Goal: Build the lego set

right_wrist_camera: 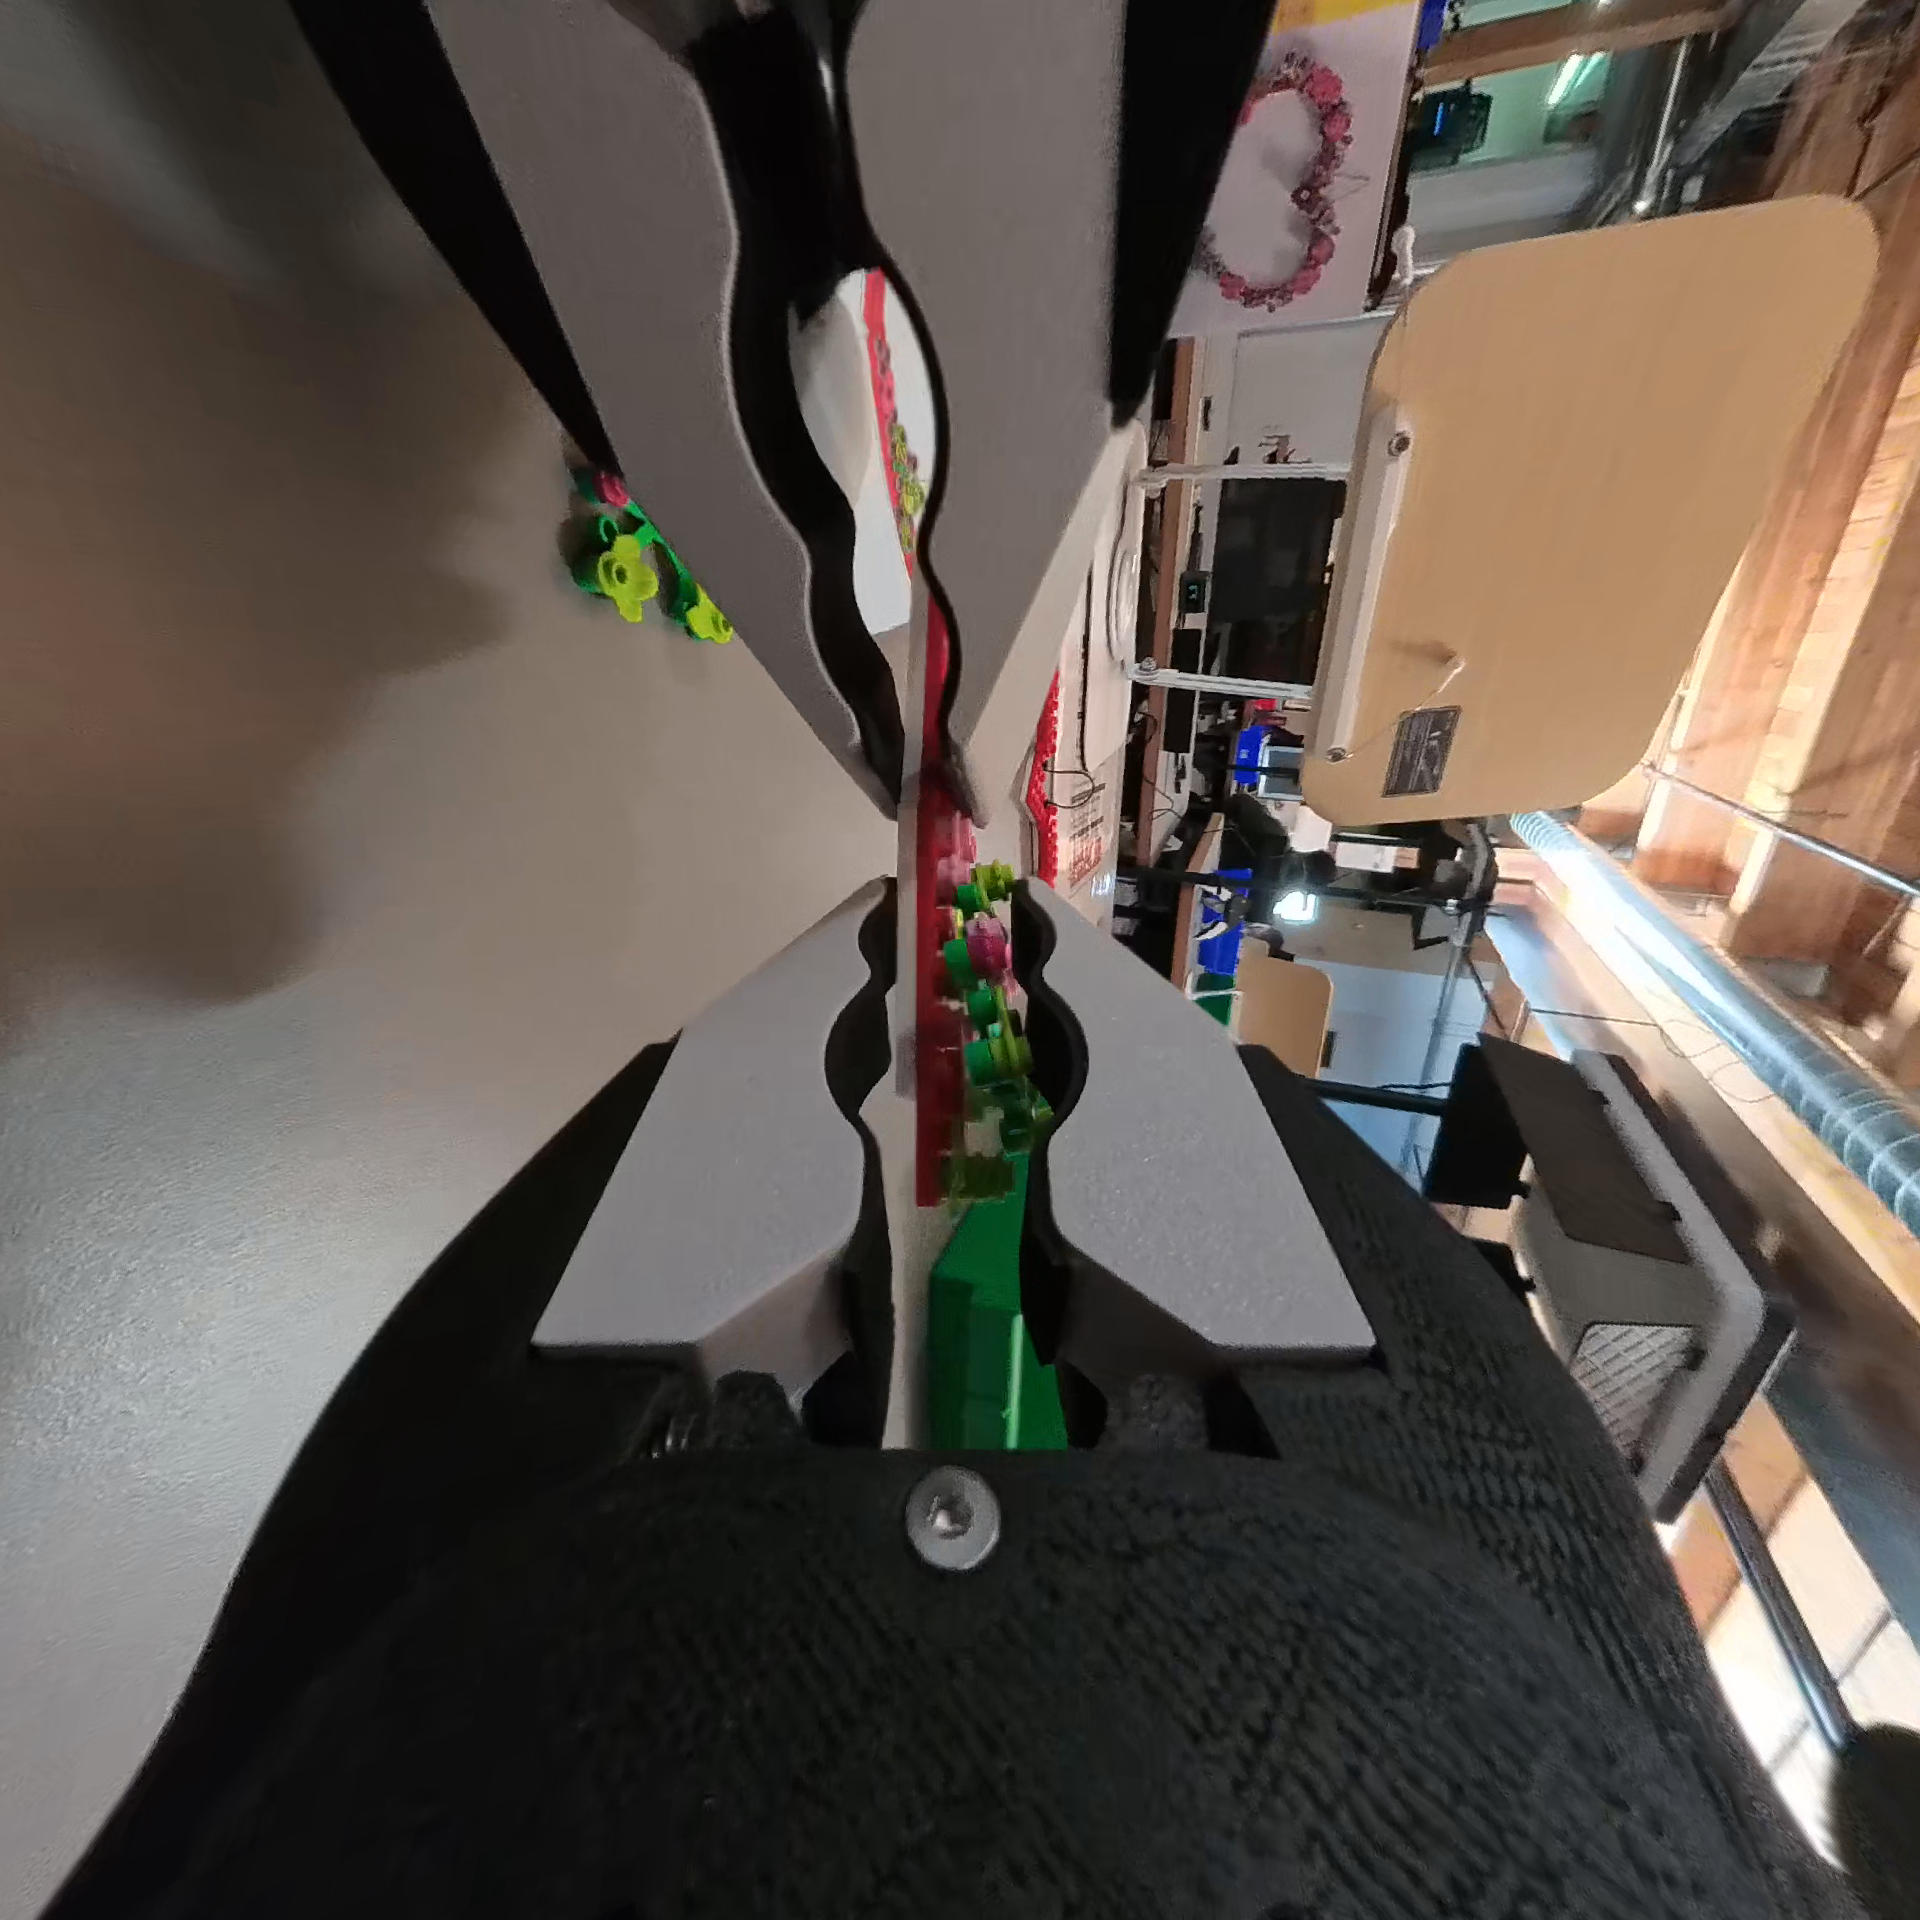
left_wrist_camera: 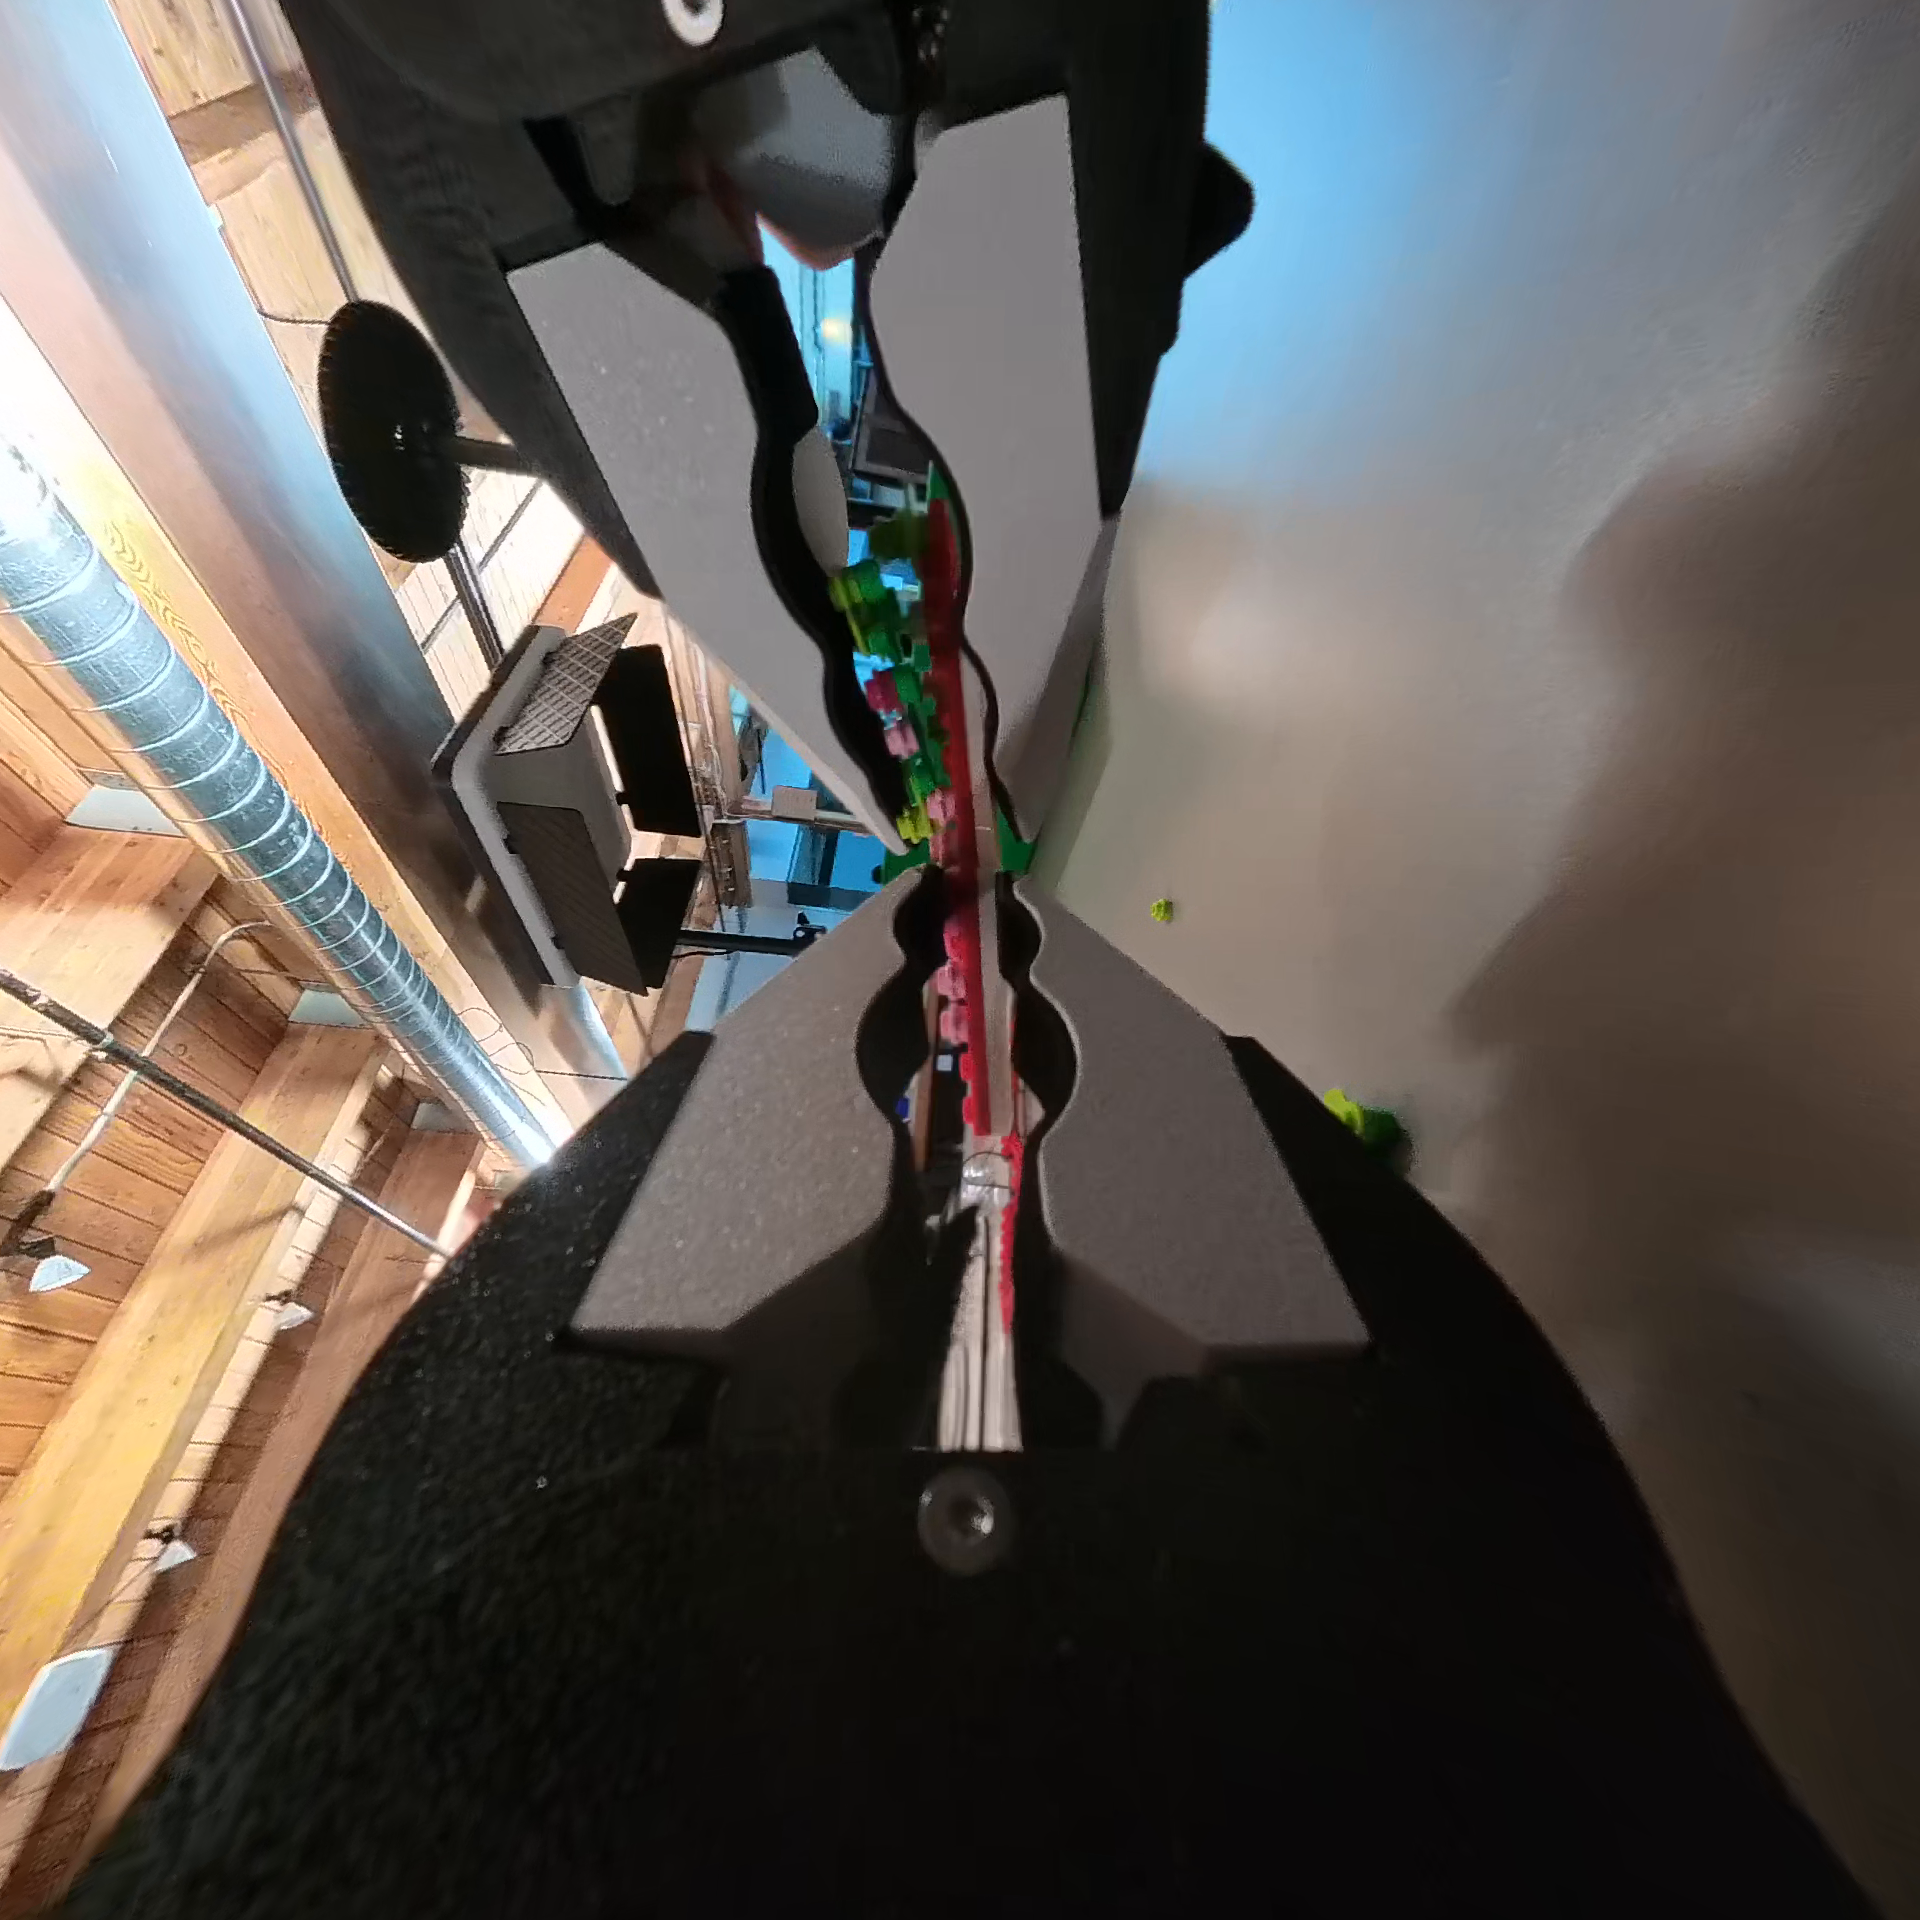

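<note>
A thin red lego plate point(left_wrist_camera: 966, 935) is seen edge-on, with lime, green and pink flower pieces point(left_wrist_camera: 883, 623) stuck on one face. My left gripper point(left_wrist_camera: 964, 883) comes from the bottom of the left wrist view and is shut on one end of the plate. My right gripper point(left_wrist_camera: 958, 836) faces it from above, tip to tip. In the right wrist view my right gripper point(right_wrist_camera: 954, 883) is shut on the red plate point(right_wrist_camera: 932, 1091), with flowers point(right_wrist_camera: 987, 1029) and a green block point(right_wrist_camera: 982, 1340) between its fingers. The left gripper point(right_wrist_camera: 925, 800) closes on the far end.
The white table point(left_wrist_camera: 1455, 727) holds a small lime piece point(left_wrist_camera: 1162, 910) and green pieces point(left_wrist_camera: 1366, 1122). A loose cluster of green and lime flowers point(right_wrist_camera: 634, 571) lies on the table point(right_wrist_camera: 416, 935). A picture of a heart-shaped flower wreath point(right_wrist_camera: 1283, 177) stands behind.
</note>
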